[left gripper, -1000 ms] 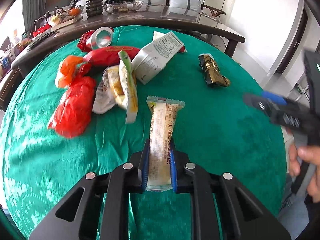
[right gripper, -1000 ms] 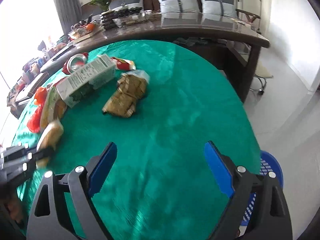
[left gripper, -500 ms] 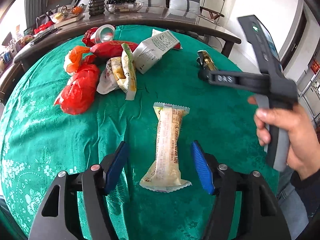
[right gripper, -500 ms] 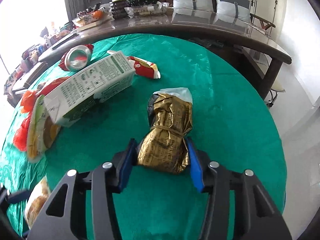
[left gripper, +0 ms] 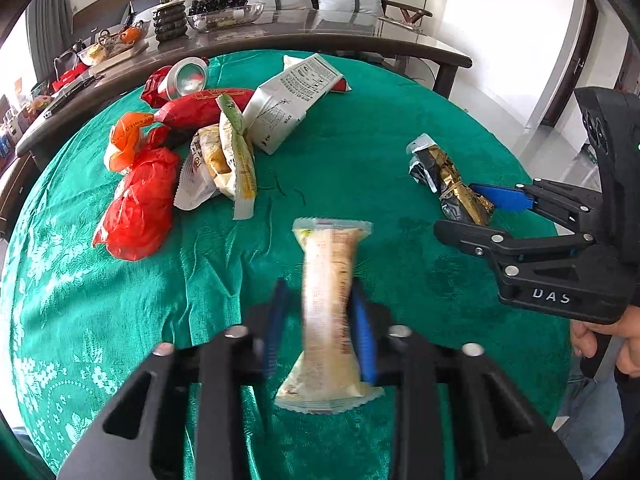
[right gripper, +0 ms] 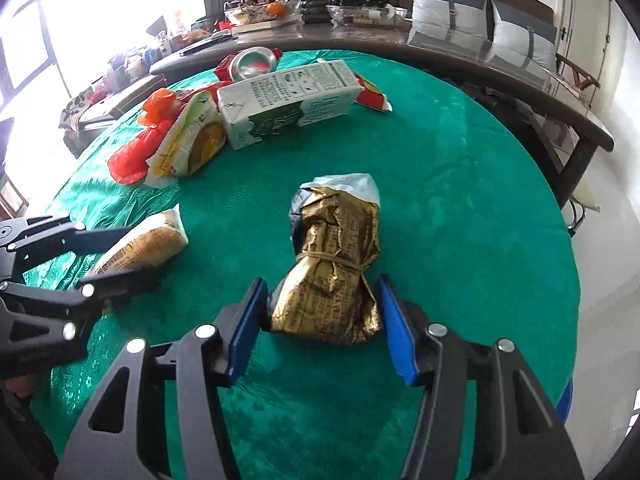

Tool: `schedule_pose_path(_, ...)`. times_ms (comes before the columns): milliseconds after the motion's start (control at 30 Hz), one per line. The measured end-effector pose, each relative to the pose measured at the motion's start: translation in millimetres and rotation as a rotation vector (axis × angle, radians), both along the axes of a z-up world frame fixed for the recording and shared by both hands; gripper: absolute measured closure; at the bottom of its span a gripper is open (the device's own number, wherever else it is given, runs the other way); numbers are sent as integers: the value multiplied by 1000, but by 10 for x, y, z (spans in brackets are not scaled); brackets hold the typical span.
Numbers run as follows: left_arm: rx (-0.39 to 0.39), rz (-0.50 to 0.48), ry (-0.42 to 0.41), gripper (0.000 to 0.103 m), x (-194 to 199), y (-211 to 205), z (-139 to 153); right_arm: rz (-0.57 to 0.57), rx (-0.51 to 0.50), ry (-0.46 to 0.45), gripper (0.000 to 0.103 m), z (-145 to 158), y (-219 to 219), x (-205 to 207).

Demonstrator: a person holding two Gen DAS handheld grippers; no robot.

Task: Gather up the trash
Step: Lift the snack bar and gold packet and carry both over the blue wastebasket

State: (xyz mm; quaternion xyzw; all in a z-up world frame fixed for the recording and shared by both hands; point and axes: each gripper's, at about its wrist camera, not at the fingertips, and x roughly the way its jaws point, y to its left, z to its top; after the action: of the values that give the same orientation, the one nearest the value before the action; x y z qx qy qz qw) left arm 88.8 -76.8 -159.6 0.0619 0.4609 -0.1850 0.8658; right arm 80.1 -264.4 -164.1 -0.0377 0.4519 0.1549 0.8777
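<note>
Pale bread packet (left gripper: 326,312) lengthwise, gold foil wrapper (right gripper: 336,264) crumpled, green cloth

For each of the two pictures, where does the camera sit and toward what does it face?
Left wrist: sits on the left gripper, facing down across the green tablecloth; its closing jaws hold a long cream snack packet; a hand shows.
Right wrist: sits on the right gripper, jaws opening around a crumpled gold foil bag.
Shared: both packets, white milk carton, each other's gripper.

Motion blur smears my left gripper (left gripper: 320,320) and the cream snack packet (left gripper: 326,312); a blue basket (right gripper: 566,400) hides behind the table.
</note>
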Motion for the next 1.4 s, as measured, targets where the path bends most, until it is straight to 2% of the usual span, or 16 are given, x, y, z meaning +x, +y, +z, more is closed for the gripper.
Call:
schedule_pose_path(100,-15,56,6,84,3,26,7,-13,45,5,32,26,-31,-27)
schedule_pose_path(233,-21,105,-1,82,-30,3,-1,-10,76,22,32,3,25,-12)
schedule_pose_path(267,-13,106,-6,78,-39,-13,-4,-14,47,11,35,4,59,-8)
schedule_pose_path(300,-10,98,-6,68,-48,-26,-6,-17,7,7,45,5,80,1)
schedule_pose_path(333,-9,94,-8,57,-56,-37,-4,-16,-18,9,49,7,79,11)
schedule_pose_path(400,-3,91,-16,44,-73,-34,8,-13,-3,29,55,14,22,25)
schedule_pose_path(433,-4,86,-15,41,-76,-26,10,-12,-7,37,56,20,-12,24)
schedule_pose_path(733,-22,51,28,41,-55,68,9,-5,-61,88,55,59,-282,-104)
schedule_pose_path(900,-18,40,39,41,-19,42,9,-31,13,80,41,114,-405,-114)
schedule_pose_path(1100,0,32,44,42,-16,8,25,-67,104,76,39,184,-442,-54)
schedule_pose_path(1267,11,23,47,53,-23,-39,23,-98,105,74,39,146,-412,48)
schedule_pose_path(1400,12,19,44,74,-29,-41,26,-110,120,92,42,97,-413,93)
